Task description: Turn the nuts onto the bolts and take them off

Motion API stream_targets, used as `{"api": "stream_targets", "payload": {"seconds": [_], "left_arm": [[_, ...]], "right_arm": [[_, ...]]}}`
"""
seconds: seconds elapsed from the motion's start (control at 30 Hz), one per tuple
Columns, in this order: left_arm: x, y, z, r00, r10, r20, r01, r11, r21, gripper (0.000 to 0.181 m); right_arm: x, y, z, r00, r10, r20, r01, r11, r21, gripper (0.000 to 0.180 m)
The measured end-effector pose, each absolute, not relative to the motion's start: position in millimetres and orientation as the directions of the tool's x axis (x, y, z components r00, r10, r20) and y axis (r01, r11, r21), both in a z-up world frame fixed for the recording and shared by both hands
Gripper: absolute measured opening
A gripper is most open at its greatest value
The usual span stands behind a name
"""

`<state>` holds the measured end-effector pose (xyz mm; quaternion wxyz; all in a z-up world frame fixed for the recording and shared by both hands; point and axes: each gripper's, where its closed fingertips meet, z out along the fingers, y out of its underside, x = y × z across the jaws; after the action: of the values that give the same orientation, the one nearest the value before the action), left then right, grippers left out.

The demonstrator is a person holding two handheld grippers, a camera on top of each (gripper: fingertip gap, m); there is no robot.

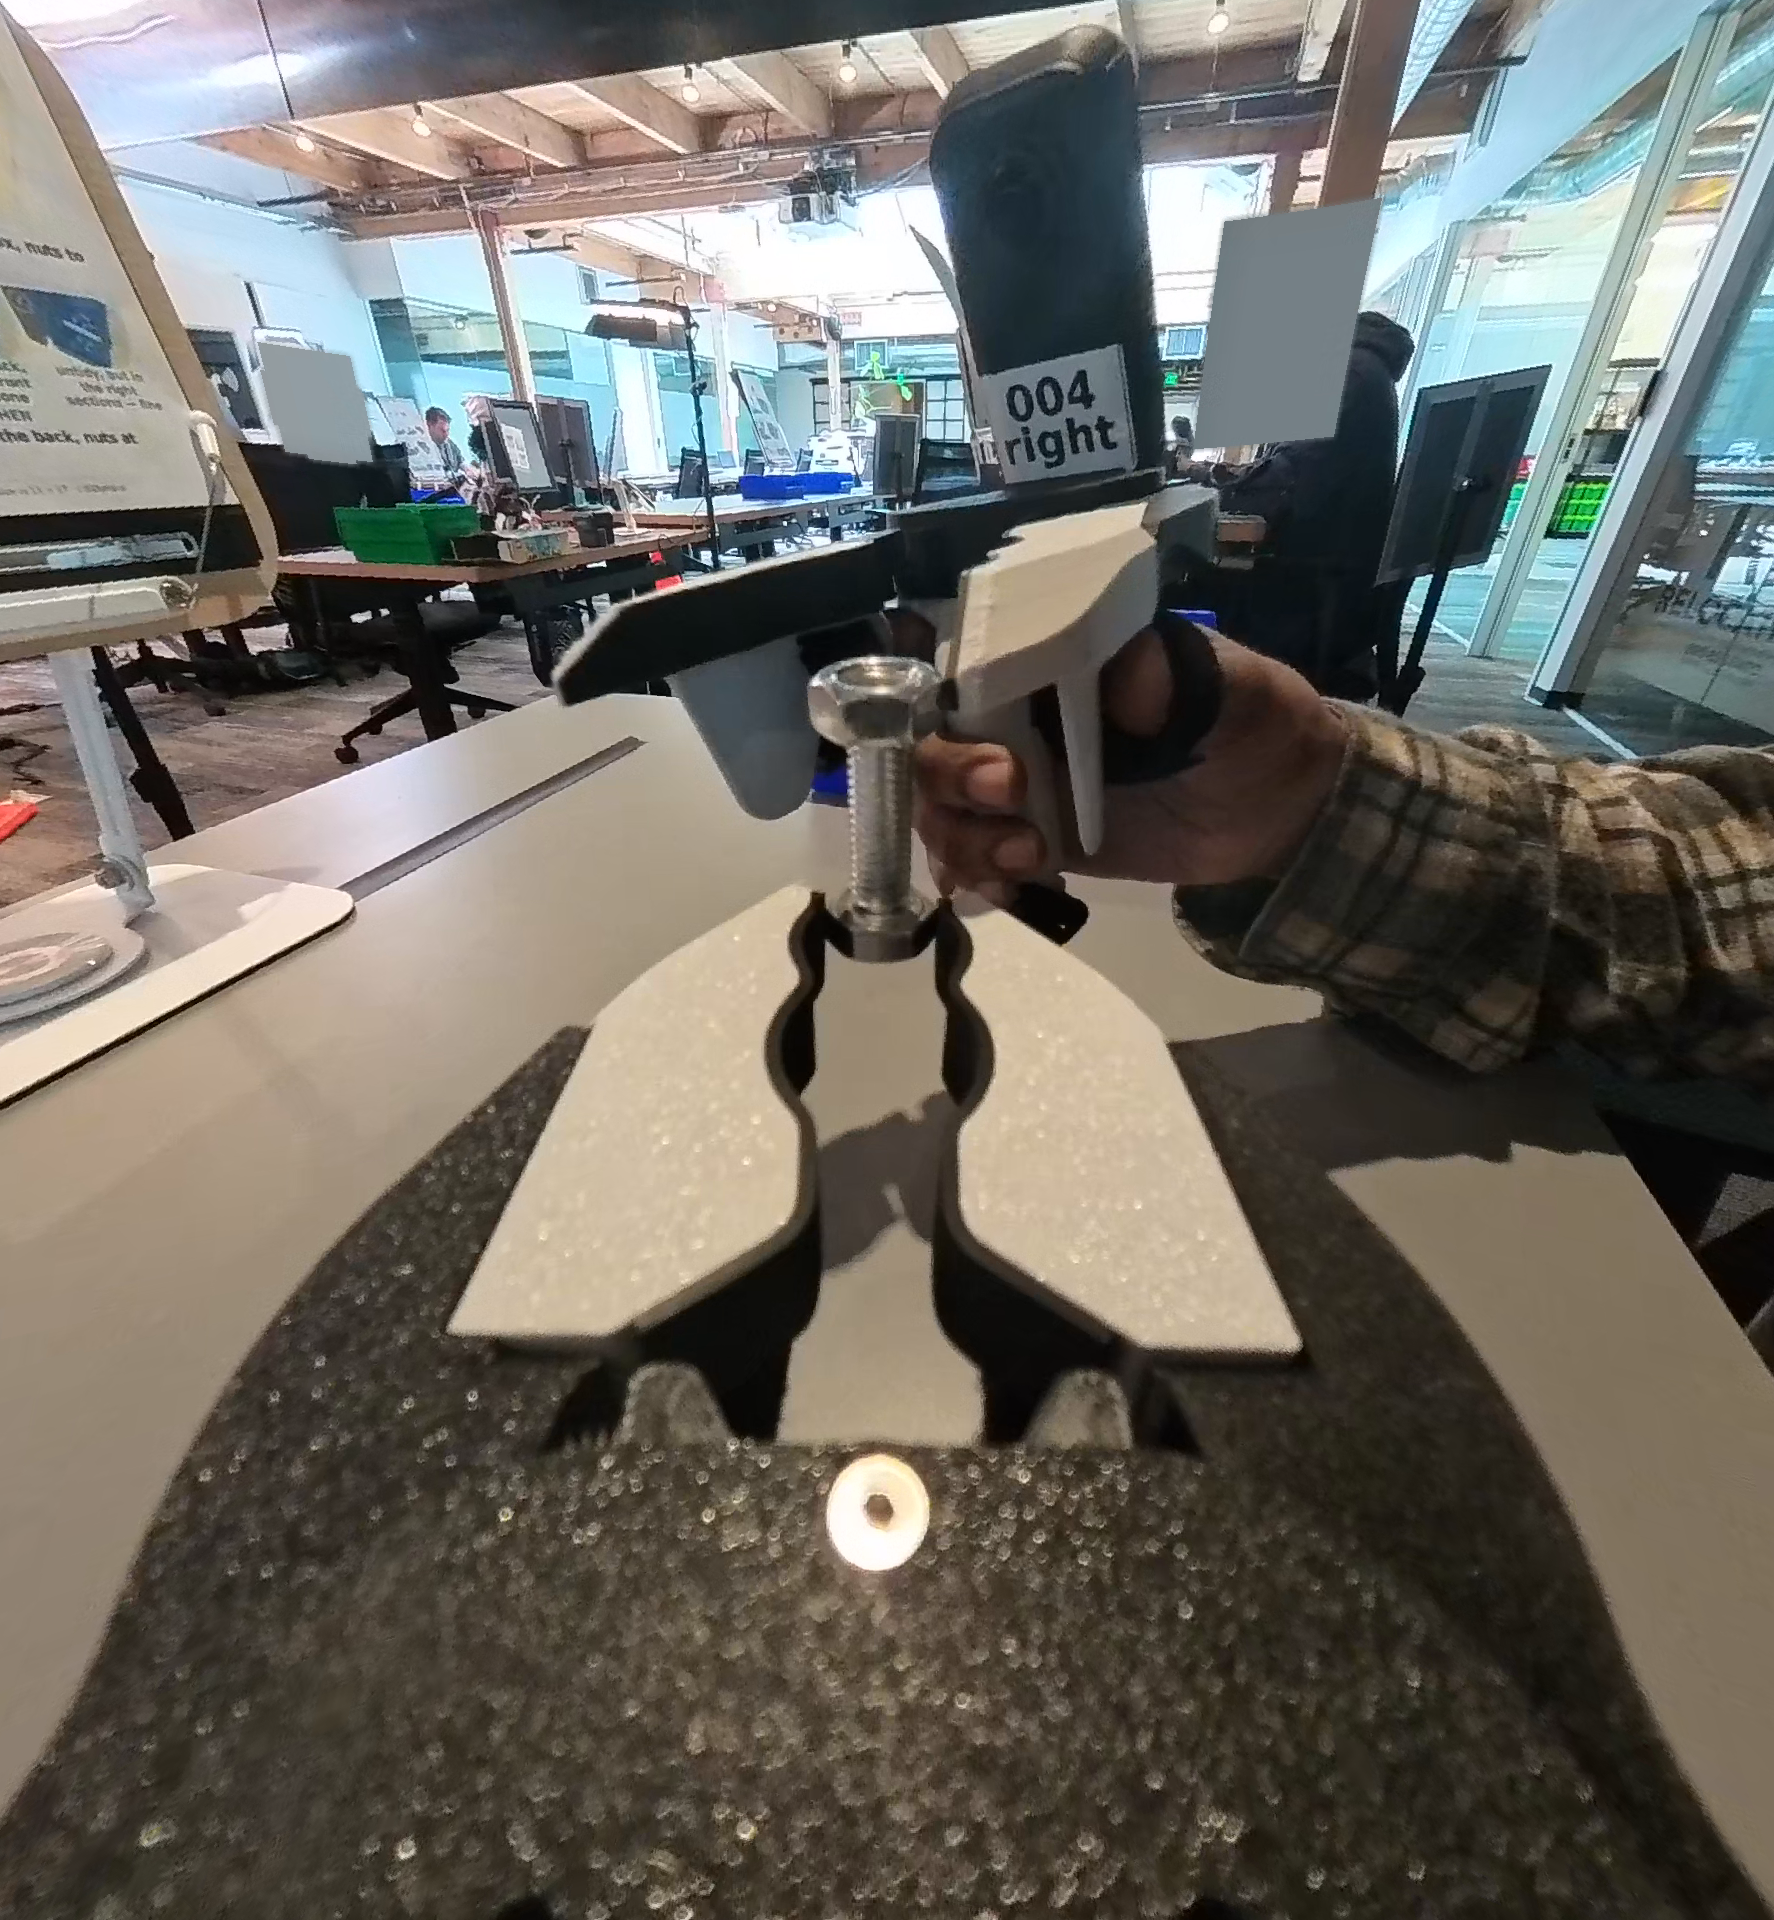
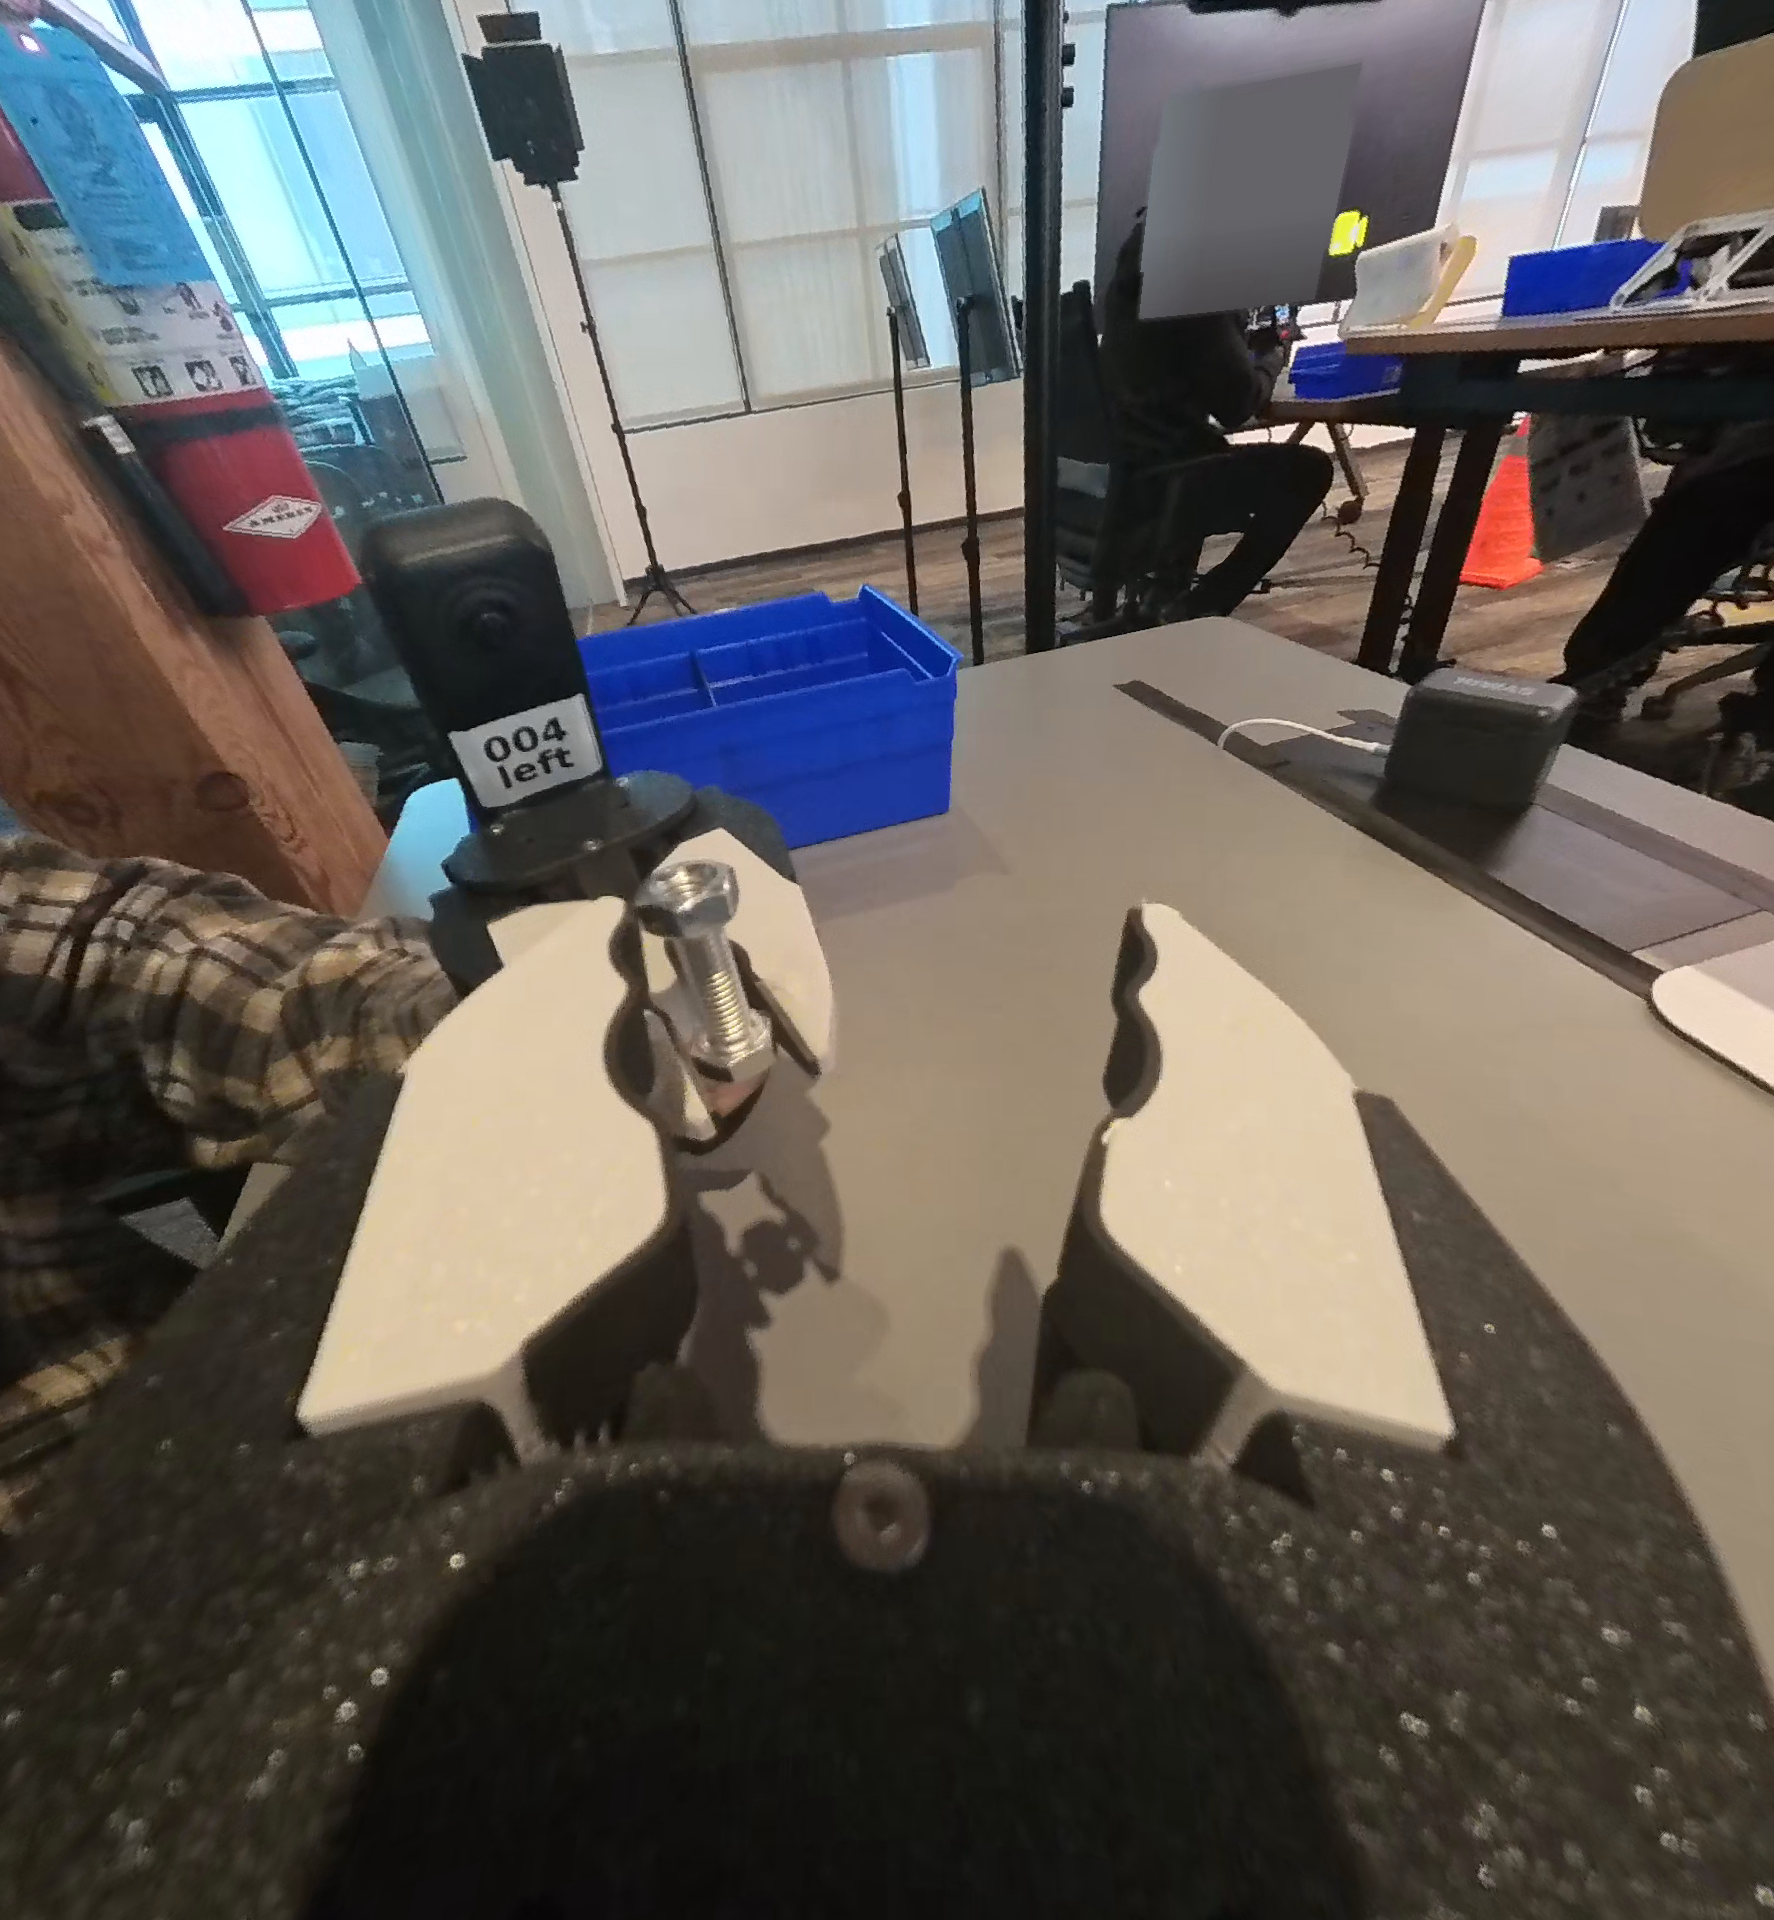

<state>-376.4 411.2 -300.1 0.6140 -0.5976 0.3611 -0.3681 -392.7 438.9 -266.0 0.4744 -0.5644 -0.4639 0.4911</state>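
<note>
Now our left claw point(image 1: 878, 925) pinches the nut point(image 1: 880, 932) with the bolt point(image 1: 875, 790) standing straight up, and our right claw point(image 2: 867, 1013) waits wide open and empty just beside it.

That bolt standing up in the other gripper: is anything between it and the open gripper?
Nothing visible blocks it. The left gripper clamps the bolt at its lower hex end, so the thread and the upper hex part stand free. The right gripper is open, and only bare table shows between its fingers, with the bolt beside its left finger.
</note>
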Motion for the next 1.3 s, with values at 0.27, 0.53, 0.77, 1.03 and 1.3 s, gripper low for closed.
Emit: {"api": "stream_targets", "payload": {"seconds": [0.27, 0.53, 0.77, 1.03, 1.3], "left_arm": [[-376.5, 410.5, -298.4, 0.468, -0.884, -0.010, 0.023, 0.024, -0.999, 0.019], [-376.9, 410.9, -298.7, 0.469, -0.883, -0.007, 0.024, 0.021, -0.999, 0.019], [-375.8, 410.7, -299.6, 0.468, -0.883, -0.009, 0.017, 0.020, -1.000, 0.019], [-375.9, 410.7, -299.4, 0.471, -0.882, -0.016, 0.014, 0.026, -1.000, 0.019], [-375.9, 410.6, -299.5, 0.472, -0.881, -0.019, 0.012, 0.028, -1.000, 0.019]], "right_arm": [[-392.0, 437.7, -262.5, 0.079, 0.992, -0.101, 0.057, -0.106, -0.993, 0.084], [-388.9, 438.9, -260.4, 0.081, 0.991, -0.105, 0.045, -0.109, -0.993, 0.083], [-392.0, 439.0, -262.0, 0.086, 0.992, -0.089, 0.057, -0.094, -0.994, 0.085], [-390.4, 436.9, -259.9, 0.080, 0.994, -0.077, 0.050, -0.081, -0.995, 0.083], [-390.3, 438.3, -263.9, 0.078, 0.993, -0.086, 0.059, -0.090, -0.994, 0.082]]}}
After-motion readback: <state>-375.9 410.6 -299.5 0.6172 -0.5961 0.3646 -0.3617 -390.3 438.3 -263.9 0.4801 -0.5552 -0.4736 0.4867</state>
